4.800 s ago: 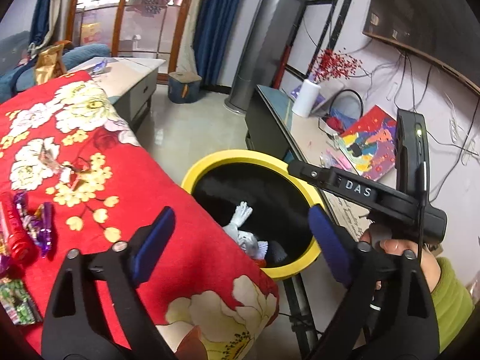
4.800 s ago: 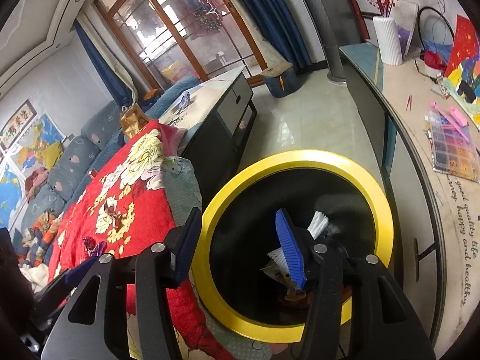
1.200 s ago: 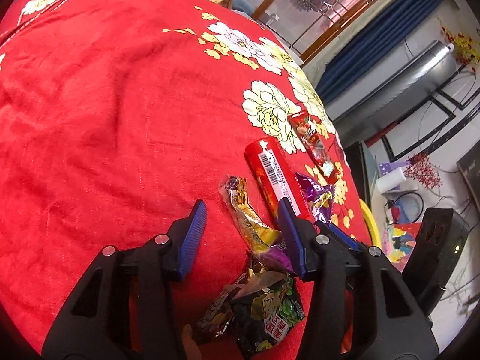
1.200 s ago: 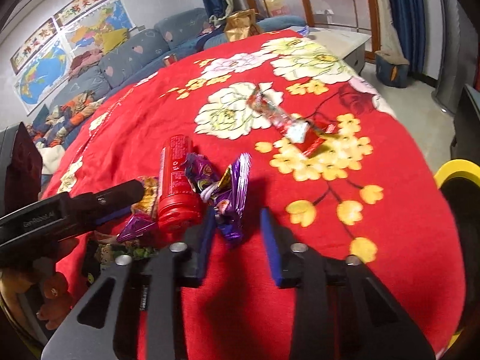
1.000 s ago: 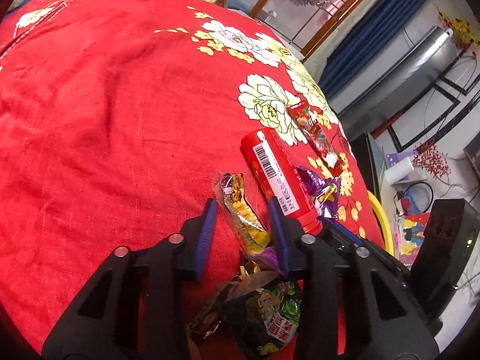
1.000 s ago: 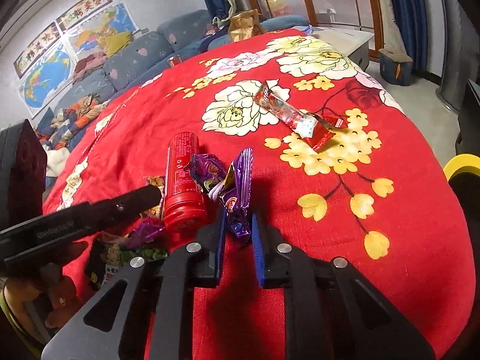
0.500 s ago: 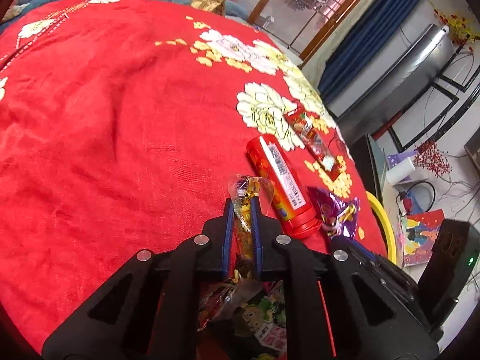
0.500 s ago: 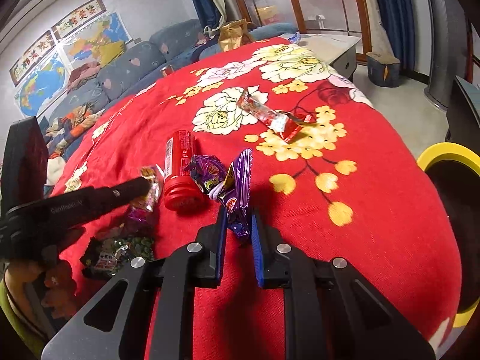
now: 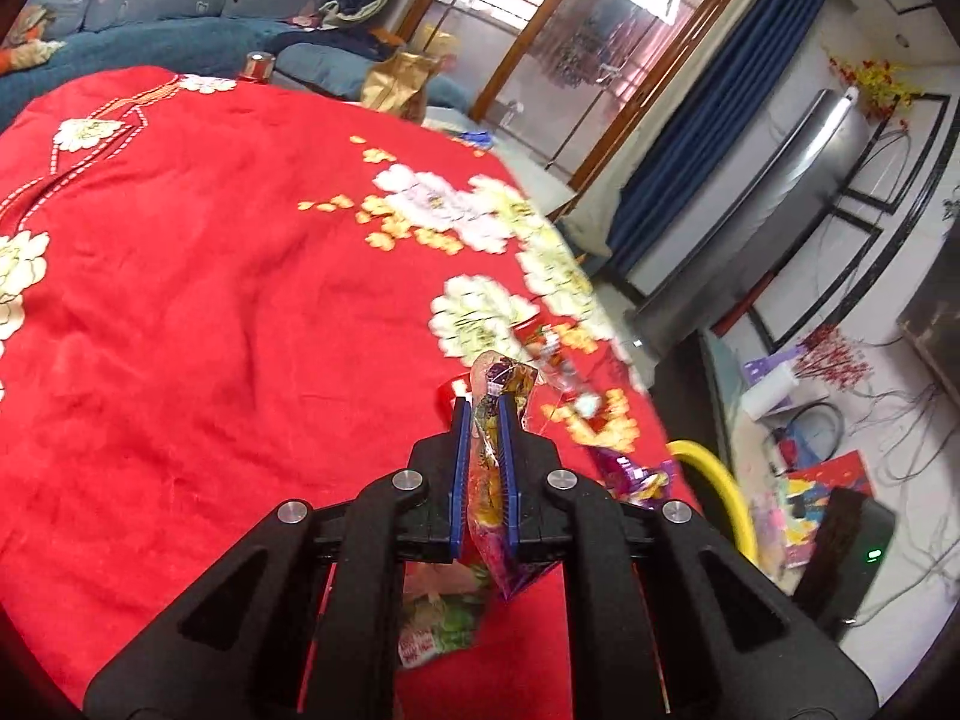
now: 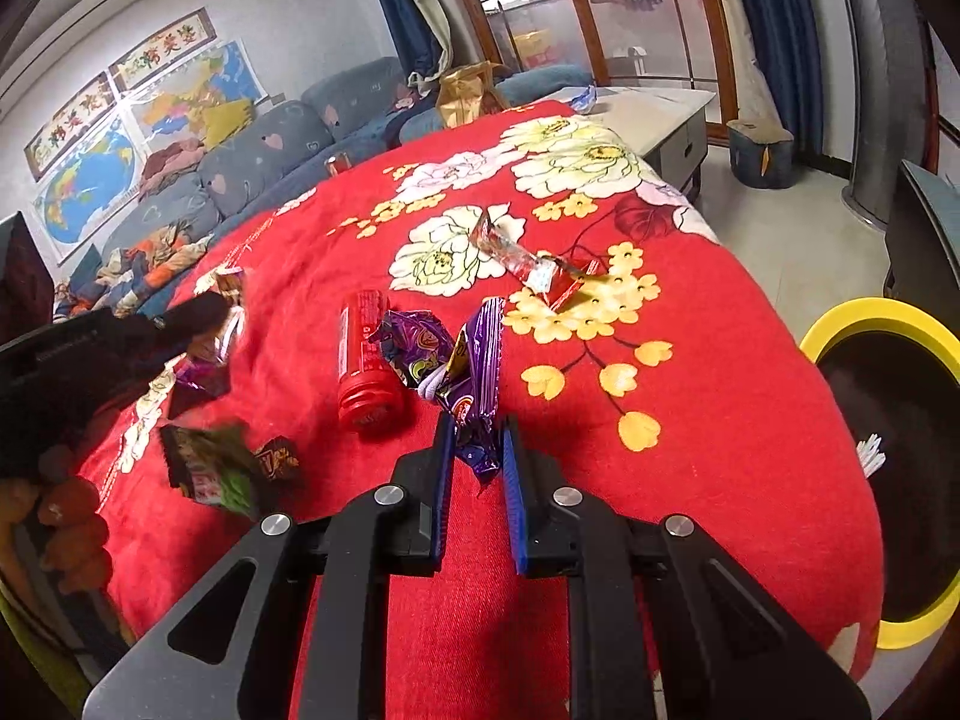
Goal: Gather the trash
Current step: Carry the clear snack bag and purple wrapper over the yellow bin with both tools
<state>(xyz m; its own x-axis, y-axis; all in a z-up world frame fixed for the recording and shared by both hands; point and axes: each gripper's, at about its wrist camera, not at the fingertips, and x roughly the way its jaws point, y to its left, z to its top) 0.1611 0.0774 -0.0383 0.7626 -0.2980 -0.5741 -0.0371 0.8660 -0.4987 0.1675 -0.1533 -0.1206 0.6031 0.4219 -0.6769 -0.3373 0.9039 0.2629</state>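
Two grips at once: we have a wrapper pinched in each gripper, and several pieces of trash lie on the cloth point(image 10: 690, 468).
Cloth: we are over the red flowered spread that carries all the trash.
Bin: our bin point(image 10: 870, 324) with its yellow rim stands just off the cloth's right edge; we can see its black inside and one white scrap near the rim, the rest is dark.
Tube: our red tube point(image 10: 363, 360) lies flat on the cloth, touching the crumpled purple wrapper point(image 10: 414, 348) beside it.
Loose pieces: we count a red strip wrapper point(image 10: 528, 264) farther back and a green pack point(image 10: 210, 474) at the near left, both on the cloth.
Left gripper point(image 9: 480, 414): jaws have just closed narrow on a gold wrapper point(image 9: 498, 384), which hangs below the pads, clear of the cloth.
Right gripper point(image 10: 474, 438): jaws narrow, clamped on the lower end of a purple pack point(image 10: 474, 372); whether the rest has left the cloth we cannot tell.
Risk, we judge: thin foil could slide out of either pinch on the swing to the bin.
Risk, again: the purple pack touches its crumpled neighbour and may drag it along.
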